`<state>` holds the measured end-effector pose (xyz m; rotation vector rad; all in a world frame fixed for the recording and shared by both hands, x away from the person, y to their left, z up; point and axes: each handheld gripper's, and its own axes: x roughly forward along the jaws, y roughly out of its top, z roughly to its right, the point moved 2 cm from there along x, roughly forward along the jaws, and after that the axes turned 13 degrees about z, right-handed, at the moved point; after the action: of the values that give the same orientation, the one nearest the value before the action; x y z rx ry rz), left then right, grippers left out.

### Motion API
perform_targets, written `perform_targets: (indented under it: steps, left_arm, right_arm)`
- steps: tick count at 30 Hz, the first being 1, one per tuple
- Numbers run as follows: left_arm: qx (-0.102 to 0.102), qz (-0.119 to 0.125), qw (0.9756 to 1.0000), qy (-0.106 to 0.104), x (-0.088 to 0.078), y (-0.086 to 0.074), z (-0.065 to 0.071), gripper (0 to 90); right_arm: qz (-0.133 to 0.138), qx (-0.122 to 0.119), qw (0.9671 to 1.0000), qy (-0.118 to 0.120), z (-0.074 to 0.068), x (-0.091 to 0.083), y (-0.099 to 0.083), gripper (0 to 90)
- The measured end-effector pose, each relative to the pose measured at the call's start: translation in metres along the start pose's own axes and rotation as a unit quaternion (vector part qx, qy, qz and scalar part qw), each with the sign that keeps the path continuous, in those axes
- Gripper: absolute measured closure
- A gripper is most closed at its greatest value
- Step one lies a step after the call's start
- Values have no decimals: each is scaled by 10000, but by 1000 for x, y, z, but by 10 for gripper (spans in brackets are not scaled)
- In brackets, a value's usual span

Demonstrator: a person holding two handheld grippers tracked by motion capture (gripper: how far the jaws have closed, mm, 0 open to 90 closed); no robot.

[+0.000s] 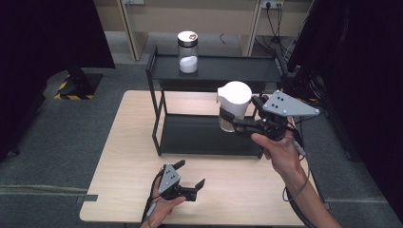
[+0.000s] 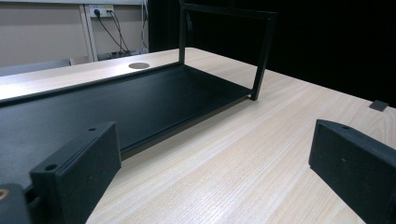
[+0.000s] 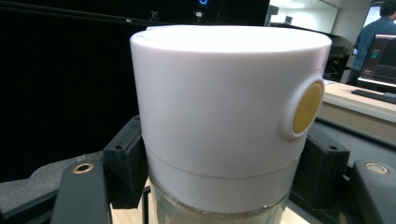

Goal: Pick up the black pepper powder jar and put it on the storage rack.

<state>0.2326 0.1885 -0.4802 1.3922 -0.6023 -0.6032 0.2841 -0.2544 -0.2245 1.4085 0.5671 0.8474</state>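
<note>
My right gripper (image 1: 227,118) is shut on a glass jar with a tall white lid (image 1: 234,96) and holds it in the air in front of the black two-level rack (image 1: 214,71), above the lower shelf (image 1: 190,135). In the right gripper view both black pads (image 3: 125,161) press the jar (image 3: 224,126) just under its white lid, which carries a yellow round button. A second glass jar with a dark lid and white powder (image 1: 187,52) stands on the rack's top shelf. My left gripper (image 1: 190,175) rests open on the wooden table (image 1: 128,190), near its front edge, with nothing between its jaws (image 2: 210,177).
The rack stands at the back middle of the table, its lower shelf (image 2: 116,102) bare. A dark curtain hangs at the right and left. Cables trail from both grippers over the table's front edge. A person sits at a screen (image 3: 383,51) far off.
</note>
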Motion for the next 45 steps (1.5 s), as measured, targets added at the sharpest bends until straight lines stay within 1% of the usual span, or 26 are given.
perform_targets:
  steps: [2,10,14,18,24,33,36,39,45]
  left_arm:
    - [5,4,10000,-3,0,0,0,17]
    - [6,3,10000,1,0,0,0,16]
    - [9,-13,10000,-1,0,0,0,17]
    - [11,-19,10000,-4,0,0,0,17]
    - [20,-37,10000,-8,1,-1,0,17]
    - [15,-78,10000,-44,2,-1,1,17]
    - [9,-65,10000,-45,2,-1,1,17]
    - [16,-51,10000,-47,2,-1,1,17]
    - [10,-54,10000,-67,2,-1,2,17]
  right_arm:
    - [-10,-53,10000,-45,1,5,5,306]
    - [-34,-27,9999,-124,9,23,17,306]
    - [-51,-85,9998,-182,11,32,25,306]
    - [-72,-89,9996,-276,15,43,31,306]
    - [-119,-76,9987,-499,22,60,37,306]
    - [-361,-105,9957,-841,35,85,44,306]
    - [-357,-53,9948,-955,40,92,44,306]
    - [-371,-112,9935,-1068,43,100,44,305]
    - [-398,-78,9904,-1320,50,116,41,306]
